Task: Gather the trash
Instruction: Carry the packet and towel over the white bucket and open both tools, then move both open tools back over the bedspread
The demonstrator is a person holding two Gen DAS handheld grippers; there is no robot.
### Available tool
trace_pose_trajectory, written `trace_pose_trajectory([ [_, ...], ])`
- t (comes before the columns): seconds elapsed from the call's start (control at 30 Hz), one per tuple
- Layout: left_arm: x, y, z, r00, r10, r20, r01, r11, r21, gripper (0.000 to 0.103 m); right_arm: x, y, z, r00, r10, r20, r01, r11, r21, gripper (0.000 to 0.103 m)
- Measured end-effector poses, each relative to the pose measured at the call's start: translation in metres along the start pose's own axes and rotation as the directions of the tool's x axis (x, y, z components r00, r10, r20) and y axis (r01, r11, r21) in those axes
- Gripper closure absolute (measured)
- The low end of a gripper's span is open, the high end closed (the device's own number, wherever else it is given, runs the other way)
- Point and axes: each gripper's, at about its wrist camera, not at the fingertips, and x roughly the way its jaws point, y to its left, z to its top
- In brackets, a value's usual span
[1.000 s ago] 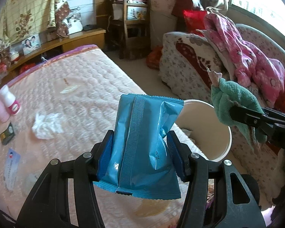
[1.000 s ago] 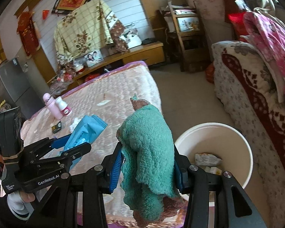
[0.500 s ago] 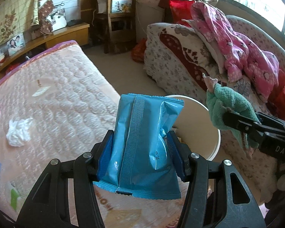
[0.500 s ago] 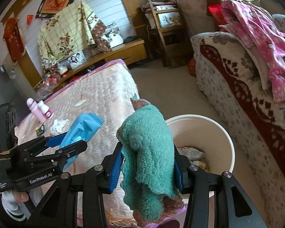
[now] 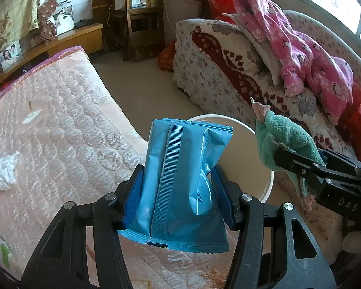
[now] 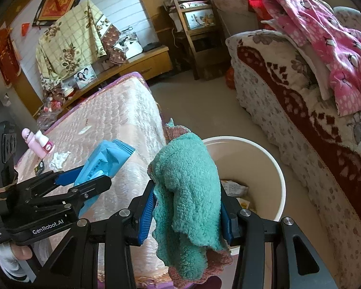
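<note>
The left gripper (image 5: 178, 192) clamps a blue packet (image 5: 183, 187) in front of the white bucket (image 5: 250, 159); right of the bucket, the right gripper (image 5: 298, 163) pinches a green cloth (image 5: 279, 139).

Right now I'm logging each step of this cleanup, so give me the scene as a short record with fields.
left gripper: shut on blue packet
right gripper: shut on green cloth
bin: white, open, on the floor between bed and sofa, wrappers already inside
bed: crumpled tissue lies on it
sofa: pink garment draped over it
task state: both items held near the bin, not yet dropped
</note>
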Motion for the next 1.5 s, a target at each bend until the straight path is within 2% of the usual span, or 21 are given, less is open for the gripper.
trace_pose_trajectory([
  [0.5, 0.025, -0.01, 0.005, 0.999, 0.002, -0.041, -0.002, 1.0, -0.015, 0.048, 0.021, -0.023, -0.005, 0.998, -0.055, -0.03, 0.056, 0.998, 0.032, 0.058],
  [0.63, 0.028, -0.008, 0.007, 0.998, -0.051, -0.044, 0.048, 0.998, -0.046, 0.046, 0.024, -0.028, -0.004, 0.997, -0.074, -0.028, 0.075, 0.996, 0.05, 0.05],
  [0.73, 0.029, -0.007, 0.008, 0.996, -0.081, -0.046, 0.078, 0.995, -0.06, 0.041, 0.024, -0.033, -0.003, 0.997, -0.077, -0.021, 0.078, 0.994, 0.077, 0.032],
  [0.8, 0.029, -0.007, 0.008, 0.993, -0.105, -0.051, 0.102, 0.993, -0.065, 0.041, 0.023, -0.034, -0.003, 0.998, -0.068, -0.019, 0.069, 0.994, 0.087, 0.032],
  [0.93, 0.028, -0.008, 0.008, 0.993, -0.108, -0.049, 0.104, 0.993, -0.063, 0.041, 0.023, -0.031, -0.004, 0.997, -0.071, -0.027, 0.073, 0.995, 0.072, 0.032],
  [1.13, 0.016, -0.006, 0.005, 0.996, -0.08, -0.033, 0.078, 0.996, -0.043, 0.041, 0.019, -0.022, -0.005, 0.997, -0.075, -0.022, 0.076, 0.996, 0.047, 0.032],
  [1.5, -0.016, 0.024, -0.006, 0.999, 0.031, 0.033, -0.029, 0.999, -0.044, 0.041, 0.004, 0.017, 0.004, 0.996, -0.089, 0.012, 0.089, 0.995, -0.048, 0.032],
])
